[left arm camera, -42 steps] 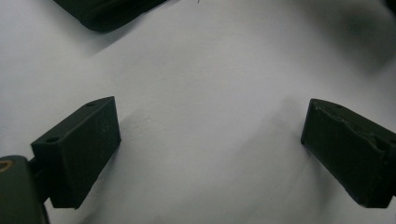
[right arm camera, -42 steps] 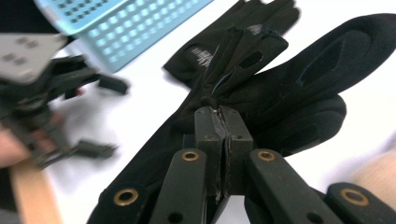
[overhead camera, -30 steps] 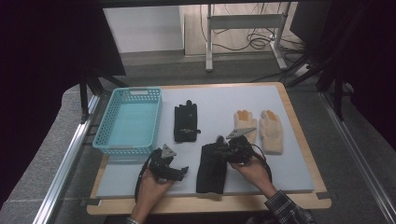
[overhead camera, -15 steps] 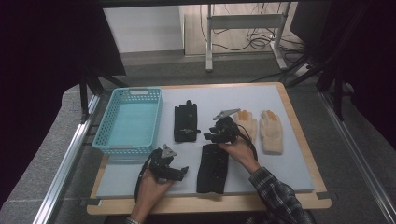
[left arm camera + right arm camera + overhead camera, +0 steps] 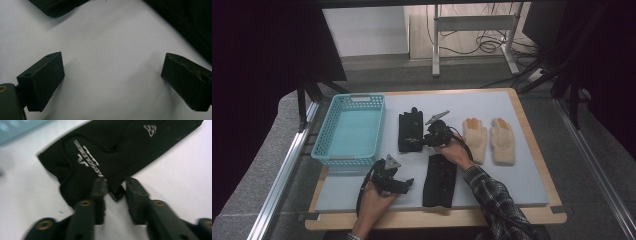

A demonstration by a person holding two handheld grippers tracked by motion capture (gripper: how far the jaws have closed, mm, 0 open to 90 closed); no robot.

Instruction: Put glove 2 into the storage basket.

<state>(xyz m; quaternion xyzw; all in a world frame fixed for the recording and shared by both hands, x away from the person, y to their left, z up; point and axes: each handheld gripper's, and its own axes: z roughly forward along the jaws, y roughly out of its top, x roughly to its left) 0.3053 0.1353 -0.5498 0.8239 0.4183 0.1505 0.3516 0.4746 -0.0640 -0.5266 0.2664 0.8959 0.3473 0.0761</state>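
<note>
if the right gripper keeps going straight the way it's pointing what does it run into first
Most likely the far black glove. The right gripper has its jaws nearly closed around a small tab at that glove's wrist edge, so it would press into the cuff at once. Depth is hard to judge, so contact may already exist.
</note>
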